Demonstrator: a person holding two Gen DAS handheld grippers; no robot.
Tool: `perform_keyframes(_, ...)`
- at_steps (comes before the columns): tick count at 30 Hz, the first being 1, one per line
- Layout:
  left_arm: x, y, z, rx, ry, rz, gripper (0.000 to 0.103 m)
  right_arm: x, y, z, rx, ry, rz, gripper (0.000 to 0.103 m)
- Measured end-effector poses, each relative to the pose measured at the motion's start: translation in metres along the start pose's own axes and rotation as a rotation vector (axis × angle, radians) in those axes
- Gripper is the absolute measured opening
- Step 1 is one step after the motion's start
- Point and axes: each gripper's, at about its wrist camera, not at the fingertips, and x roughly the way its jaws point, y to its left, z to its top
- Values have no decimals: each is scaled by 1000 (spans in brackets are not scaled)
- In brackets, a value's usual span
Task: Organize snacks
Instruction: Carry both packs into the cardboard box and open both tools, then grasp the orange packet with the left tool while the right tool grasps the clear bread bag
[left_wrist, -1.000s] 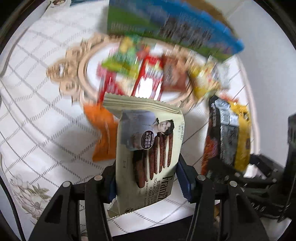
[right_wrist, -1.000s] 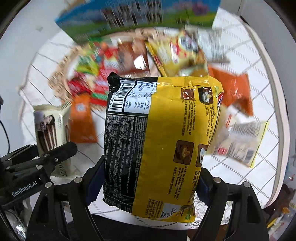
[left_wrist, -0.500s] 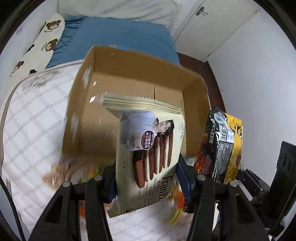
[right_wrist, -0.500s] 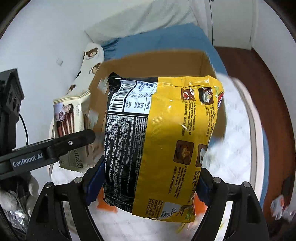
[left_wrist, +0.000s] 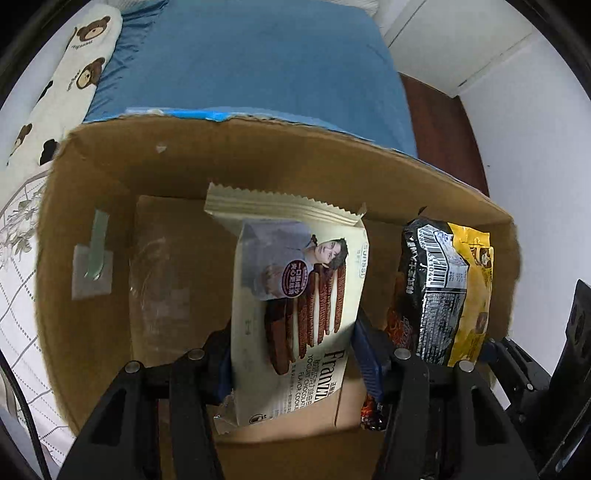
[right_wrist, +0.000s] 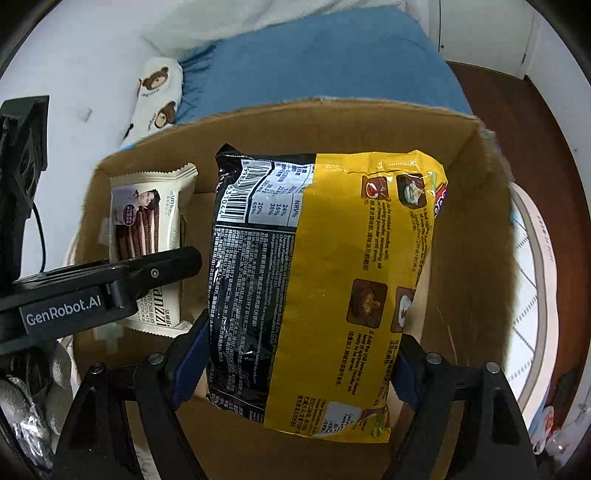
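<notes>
My left gripper (left_wrist: 293, 354) is shut on a cream packet of chocolate cookies (left_wrist: 295, 295) and holds it upright inside the open cardboard box (left_wrist: 92, 177). My right gripper (right_wrist: 295, 369) is shut on a yellow and black noodle packet (right_wrist: 317, 280), also held over the inside of the box (right_wrist: 476, 258). The noodle packet also shows at the right in the left wrist view (left_wrist: 443, 291). The cookie packet and the left gripper's finger show at the left in the right wrist view (right_wrist: 147, 236).
A blue bedsheet (left_wrist: 258, 66) and a bear-print pillow (left_wrist: 70, 81) lie behind the box. The white gridded tablecloth (left_wrist: 18, 302) shows left of the box, the round table rim (right_wrist: 543, 295) at the right. A brown floor (right_wrist: 517, 122) is beyond.
Both grippers swung up from the snack tray on the table to the cardboard box and moved closer, so both packets now sit within its walls. Both grips are unchanged.
</notes>
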Motion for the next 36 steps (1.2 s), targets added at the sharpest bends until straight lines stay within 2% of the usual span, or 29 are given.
perform_keyframes(3,8,0,6,-6,-3,45,53,14,0,7,5,26,19,86)
perform_keyframes(4,10,1,7,7,-10,54,57,17,-1,8,7,30,27,86)
perform_keyframes(5,10,0,5,18,-16,68,64,21,-3,11,0,37,22,93)
perform_keyframes(6,12,1,5,17,-17,75,80,21,-4,13,-3,41,12,98)
perform_keyframes(7,13,3,7,15,-16,70,88,20,-6,15,0,41,1,100)
perform_keyframes(13,14,6,3,25,-24,106,89,14,-18,10,24,41,-35,100)
perform_keyframes(17,2,2,-5,28,-61,126,89,5,-14,-3,39,22,-65,100)
perform_keyframes(26,-36,1,-45,44,-175,167,89,-44,9,-51,74,-74,-129,100)
perform_keyframes(30,-53,-6,-69,61,-223,175,89,-63,18,-61,57,-120,-177,100)
perform_keyframes(36,-82,-5,-82,81,-289,179,89,-90,27,-75,56,-185,-206,100)
